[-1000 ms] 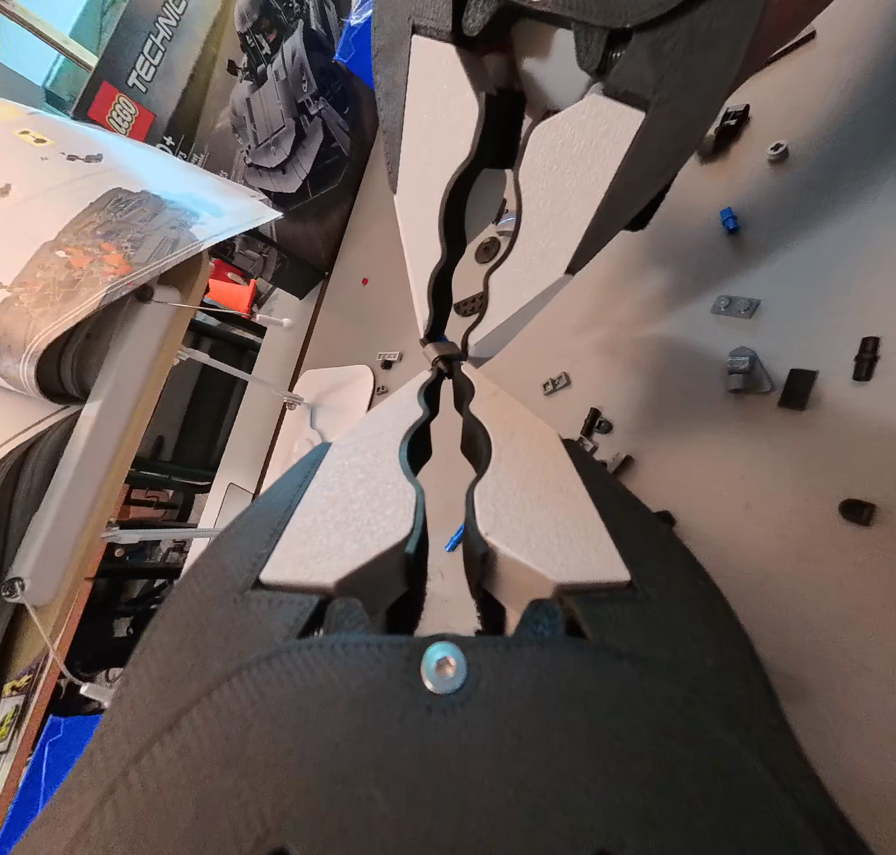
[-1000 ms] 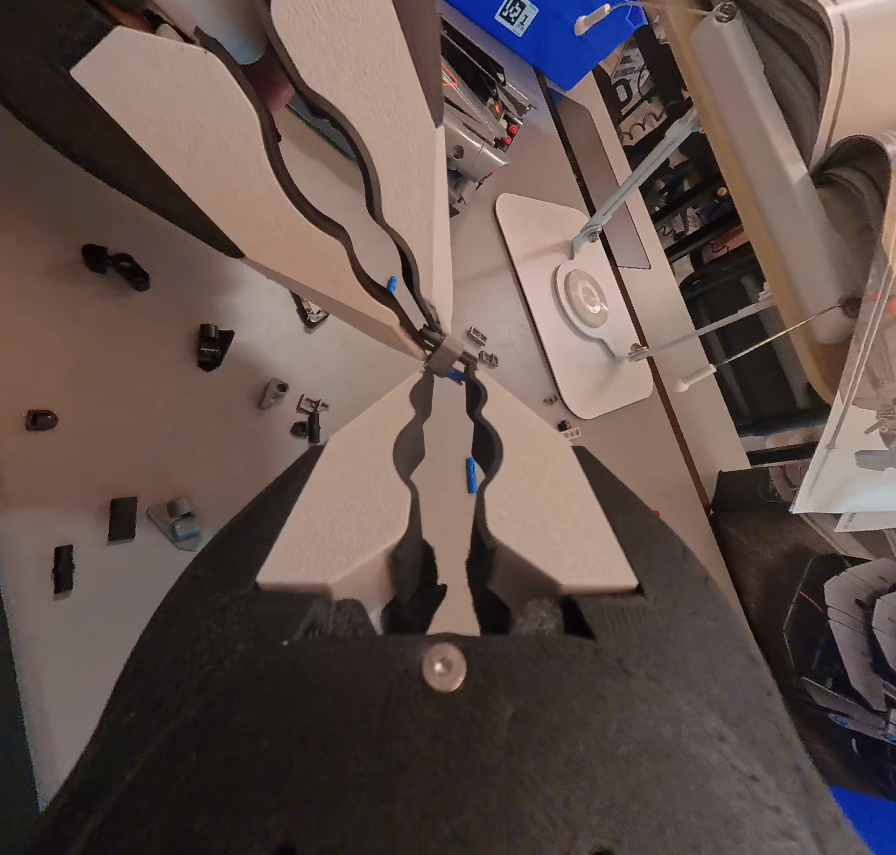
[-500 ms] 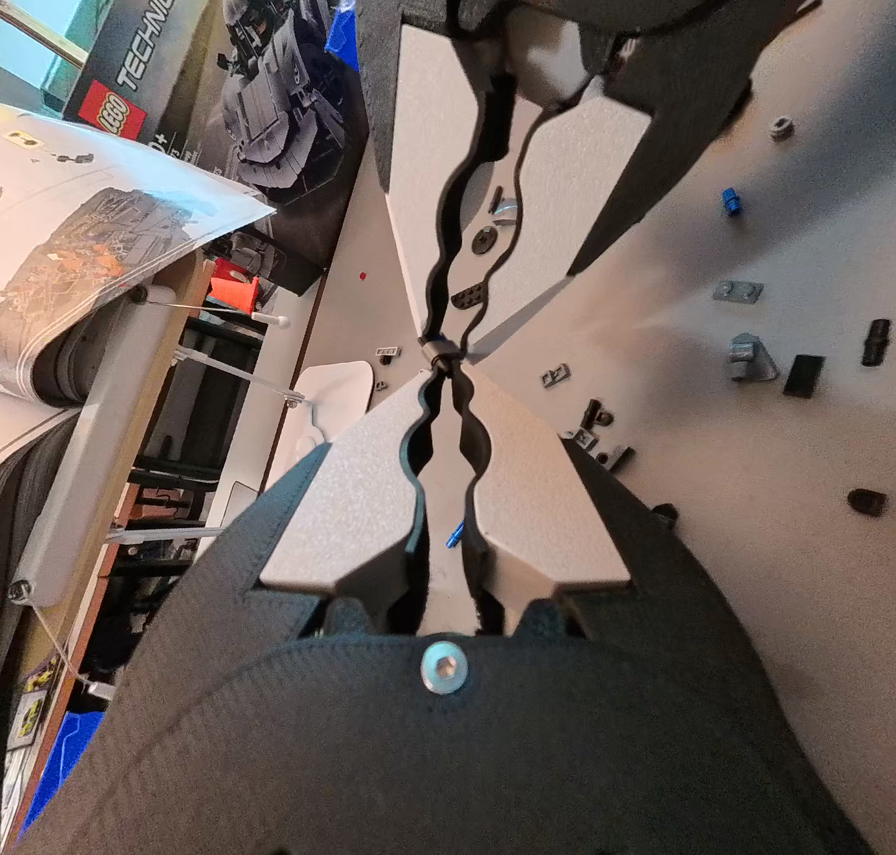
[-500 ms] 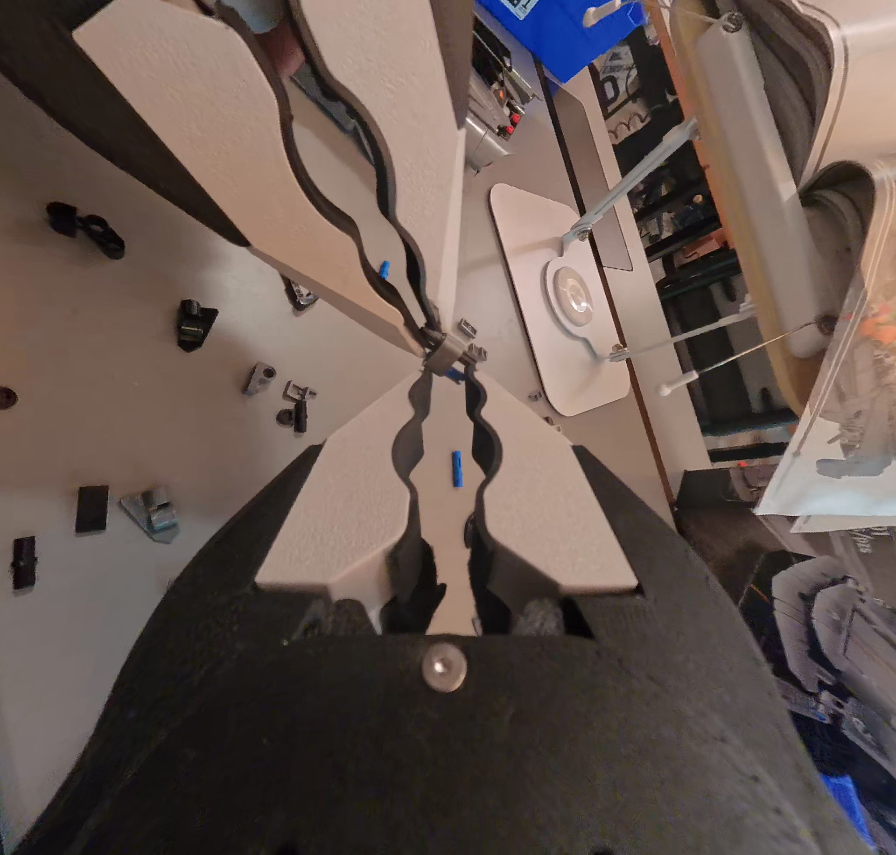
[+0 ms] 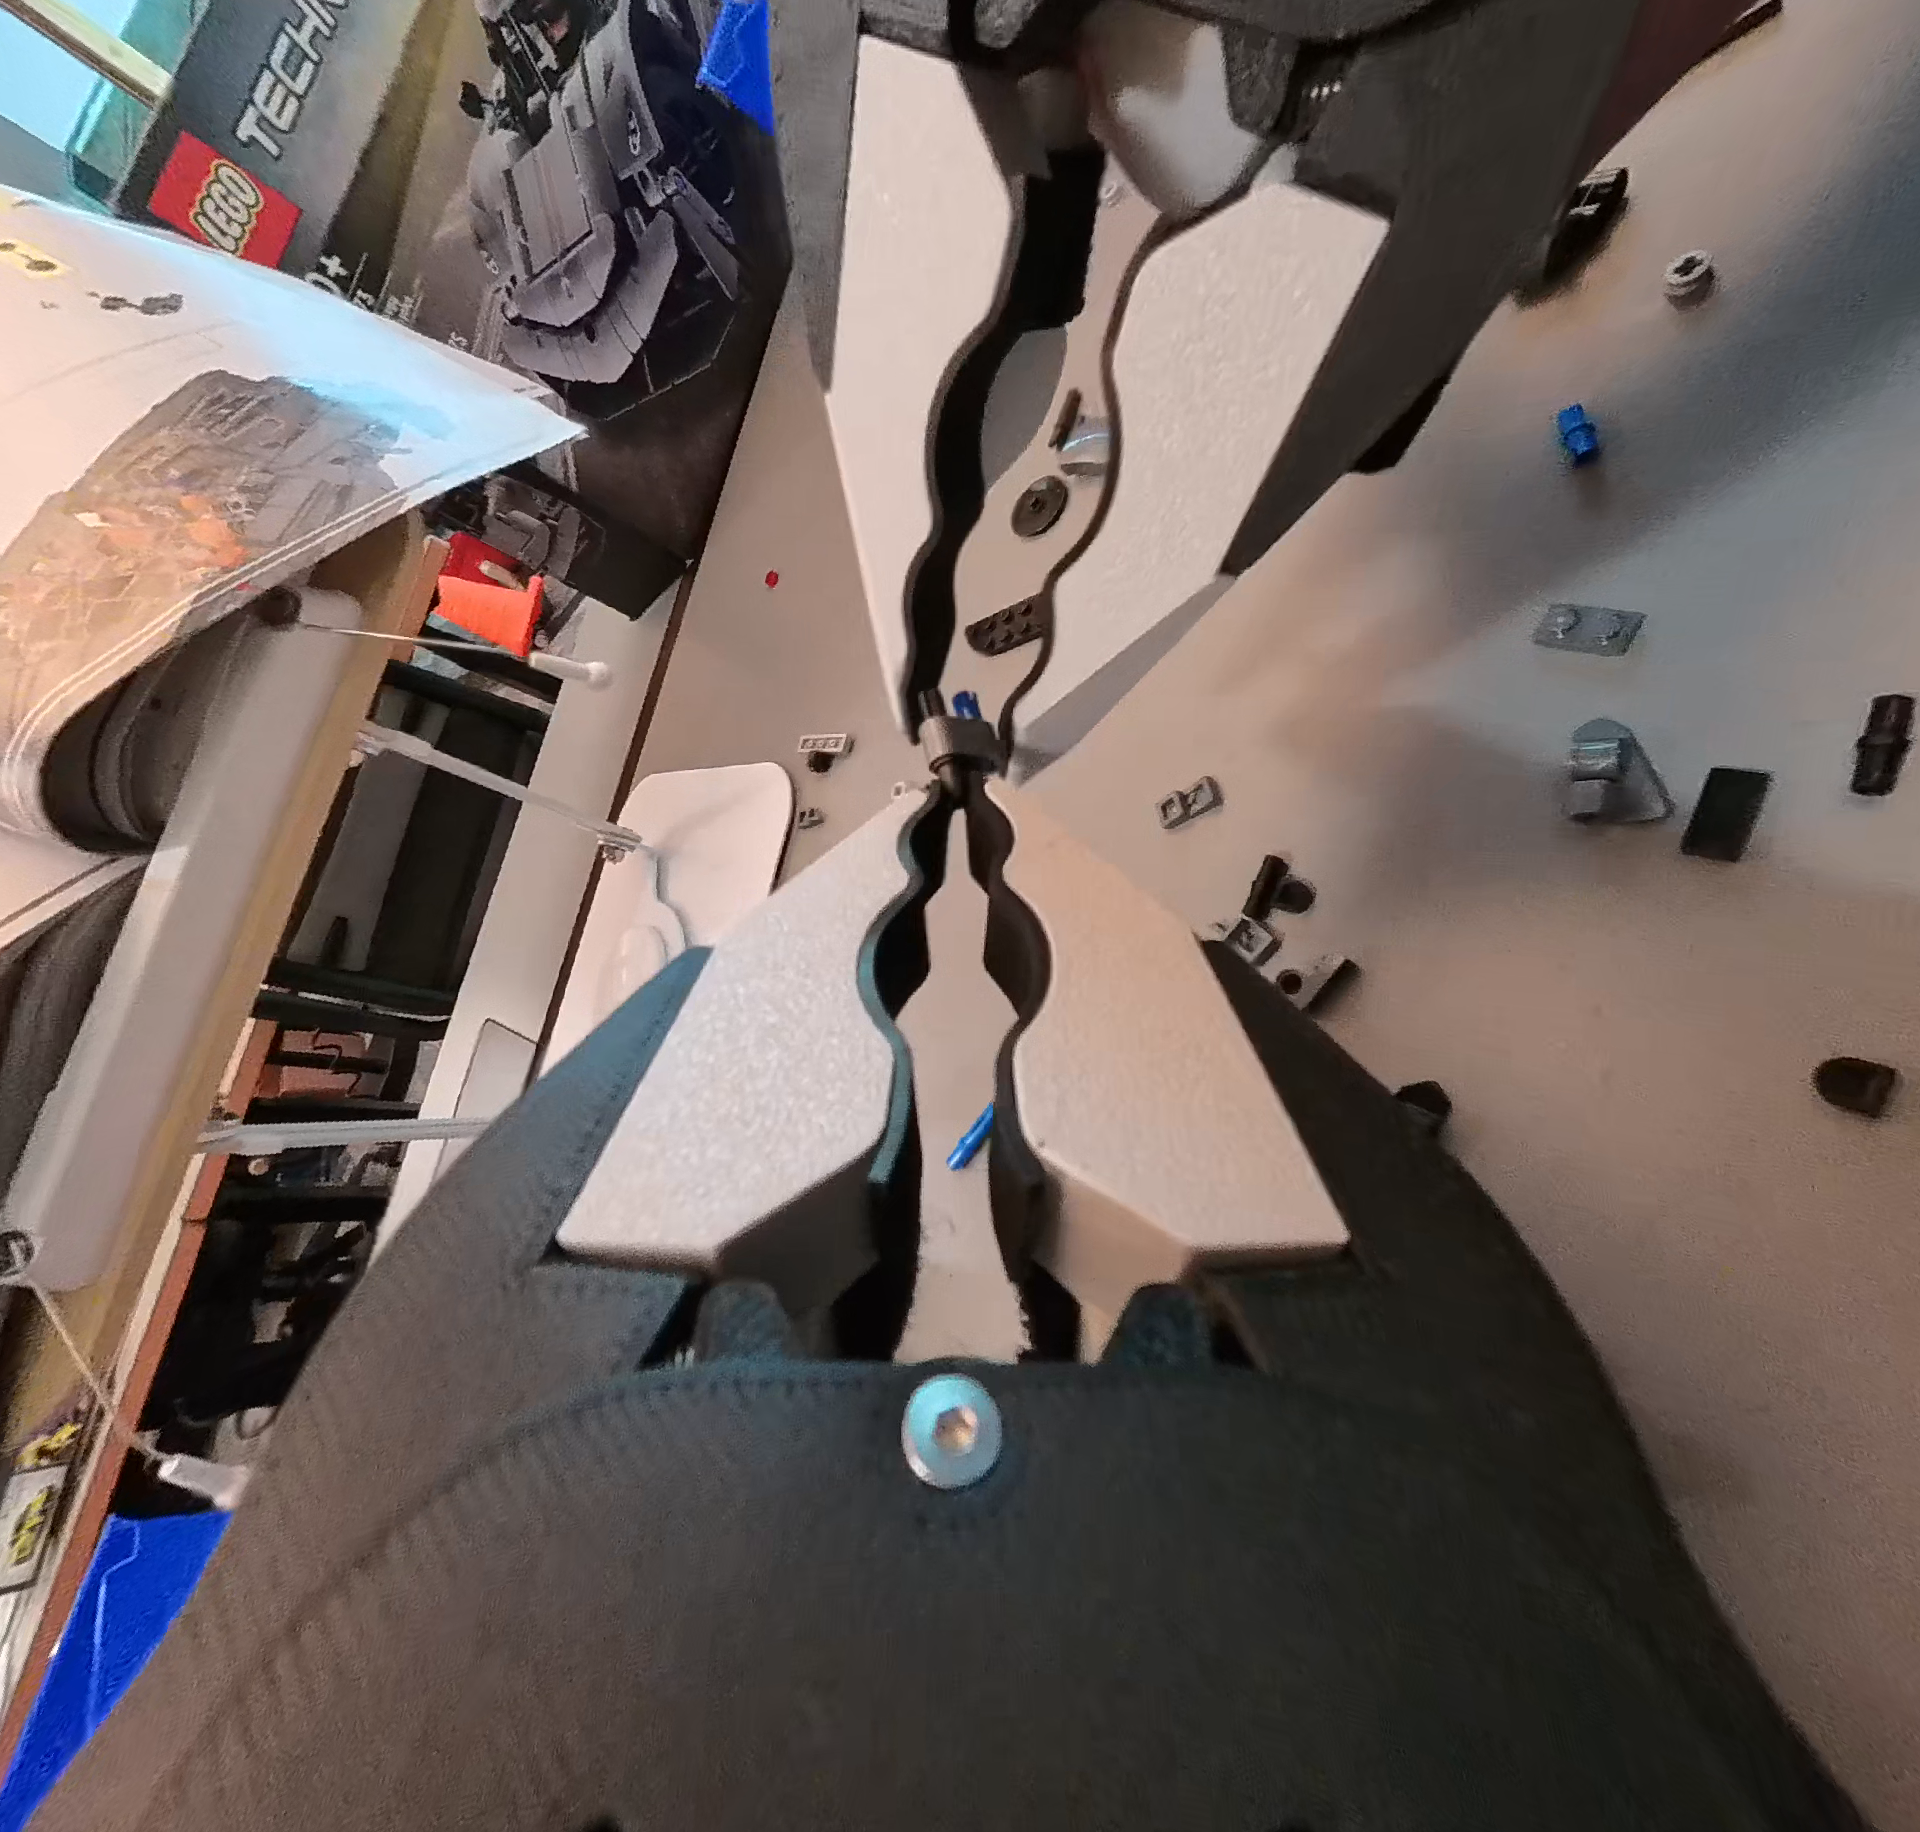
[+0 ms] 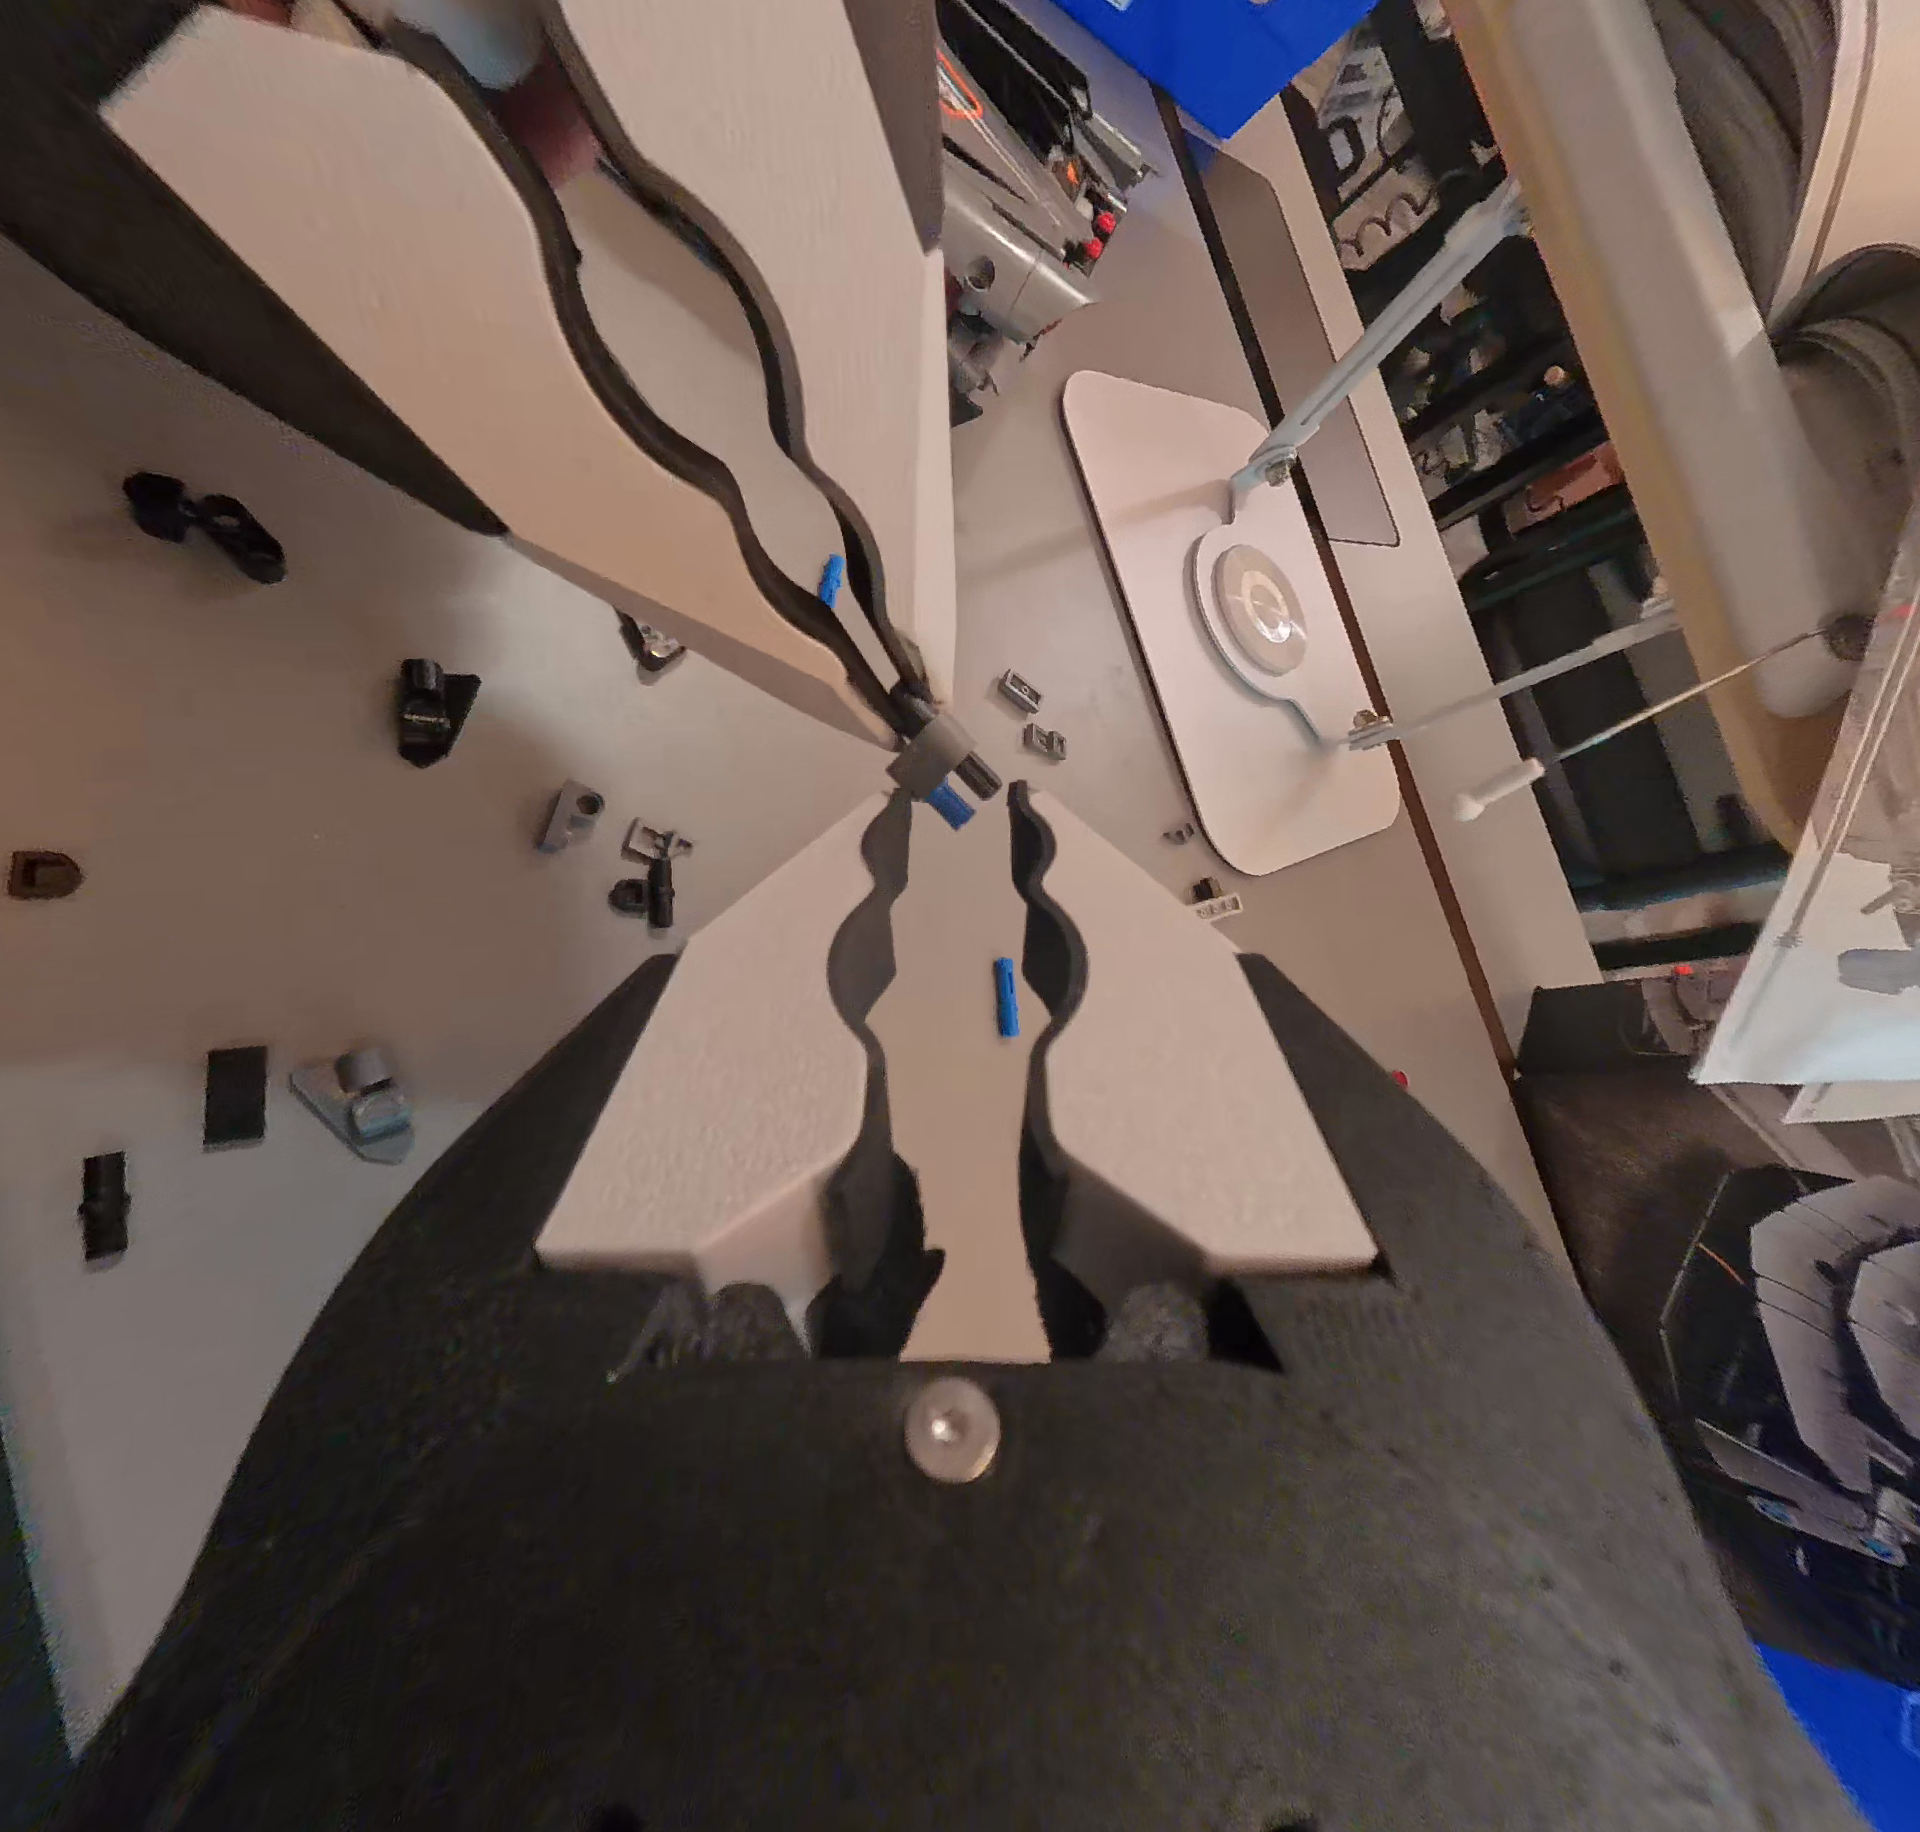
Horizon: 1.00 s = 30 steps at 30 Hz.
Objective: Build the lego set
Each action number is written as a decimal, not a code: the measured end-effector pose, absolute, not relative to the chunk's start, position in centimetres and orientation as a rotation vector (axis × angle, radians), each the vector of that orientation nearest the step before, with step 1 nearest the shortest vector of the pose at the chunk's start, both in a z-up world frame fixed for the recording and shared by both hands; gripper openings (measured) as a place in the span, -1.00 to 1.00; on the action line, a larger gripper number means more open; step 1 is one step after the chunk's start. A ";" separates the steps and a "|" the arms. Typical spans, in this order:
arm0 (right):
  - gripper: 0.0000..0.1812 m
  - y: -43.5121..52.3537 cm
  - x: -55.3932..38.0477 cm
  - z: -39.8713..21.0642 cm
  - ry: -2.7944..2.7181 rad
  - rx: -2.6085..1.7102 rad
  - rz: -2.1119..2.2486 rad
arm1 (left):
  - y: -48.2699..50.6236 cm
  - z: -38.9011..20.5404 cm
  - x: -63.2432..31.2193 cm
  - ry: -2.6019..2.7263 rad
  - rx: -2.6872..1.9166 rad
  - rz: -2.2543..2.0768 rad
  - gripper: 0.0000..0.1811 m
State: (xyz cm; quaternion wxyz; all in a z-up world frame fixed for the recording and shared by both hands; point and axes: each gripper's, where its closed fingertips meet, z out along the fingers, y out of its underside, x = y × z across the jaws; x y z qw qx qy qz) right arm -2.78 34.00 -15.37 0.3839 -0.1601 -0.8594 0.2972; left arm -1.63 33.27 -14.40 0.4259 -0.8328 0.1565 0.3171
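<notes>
Left gripper (image 5: 951,795) pinches the small assembly (image 6: 940,754) above the table (image 6: 260,826); right gripper (image 6: 956,795) is spread just beside it. Joining looks done; next, choose another piece.

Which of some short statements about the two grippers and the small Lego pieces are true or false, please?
1. The left gripper is shut on the small grey connector with a blue pin. True.
2. The right gripper is clamped tight on that connector. False: its jaws stand apart, on either side of the blue pin's end.
3. A loose blue pin lies on the pale grey table. True.
4. That table holds no other pieces. False: black and grey pieces lie scattered, such as a black bracket piece.
5. The white instruction booklet lies flat on the table. False: it is propped on a stand.
</notes>
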 end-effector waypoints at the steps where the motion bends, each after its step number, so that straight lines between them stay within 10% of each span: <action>1: -0.83 33.9 -2.7 -15.3 -2.196 -0.405 0.764 | 33.3 -14.4 -1.6 0.389 -2.084 0.788 -1.00; 30: -0.86 34.0 -2.9 -15.5 -2.199 -0.496 0.778 | 33.2 -14.4 -1.9 0.354 -2.088 0.767 -1.00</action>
